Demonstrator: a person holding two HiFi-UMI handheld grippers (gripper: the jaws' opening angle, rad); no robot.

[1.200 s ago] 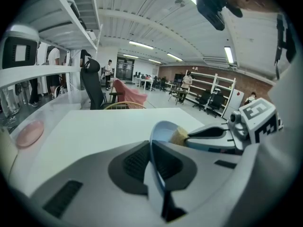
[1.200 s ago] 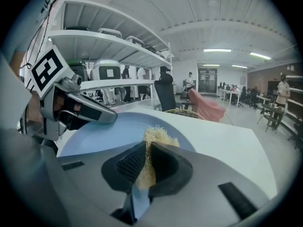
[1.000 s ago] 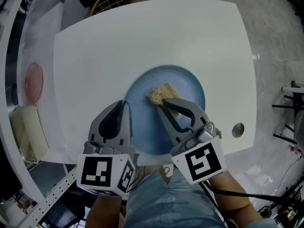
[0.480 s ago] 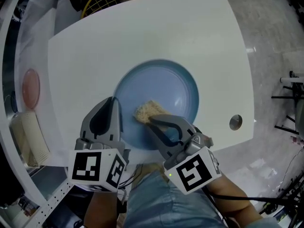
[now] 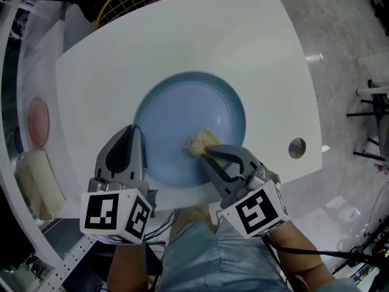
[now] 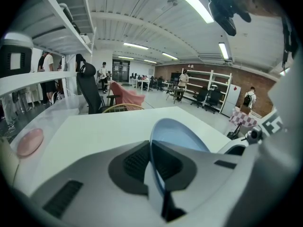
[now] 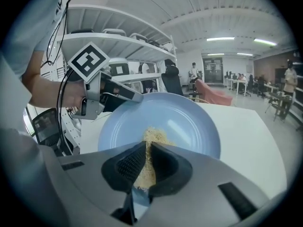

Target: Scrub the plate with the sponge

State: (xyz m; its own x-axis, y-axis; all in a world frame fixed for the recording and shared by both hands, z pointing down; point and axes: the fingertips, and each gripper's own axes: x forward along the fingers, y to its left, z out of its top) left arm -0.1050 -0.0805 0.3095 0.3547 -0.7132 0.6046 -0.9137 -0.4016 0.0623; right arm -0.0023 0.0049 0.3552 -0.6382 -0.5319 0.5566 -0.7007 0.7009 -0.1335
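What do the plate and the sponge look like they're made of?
The plate is pale blue, smooth and glossy, with soft light reflections on it. It could be glazed ceramic or hard plastic; the look leaves that open. The sponge is tan, rough and stringy with frayed edges, so it is probably a loofah-like fibre scourer rather than foam.

White table point(image 5: 182, 41), pink disc point(image 5: 37, 121), wire basket point(image 5: 130, 2)

One plate point(image 5: 176, 111); one sponge point(image 5: 199, 140); two grippers, left gripper point(image 5: 132, 130) and right gripper point(image 5: 209, 150); one table point(image 5: 213, 41); one pink dish point(image 5: 37, 121).
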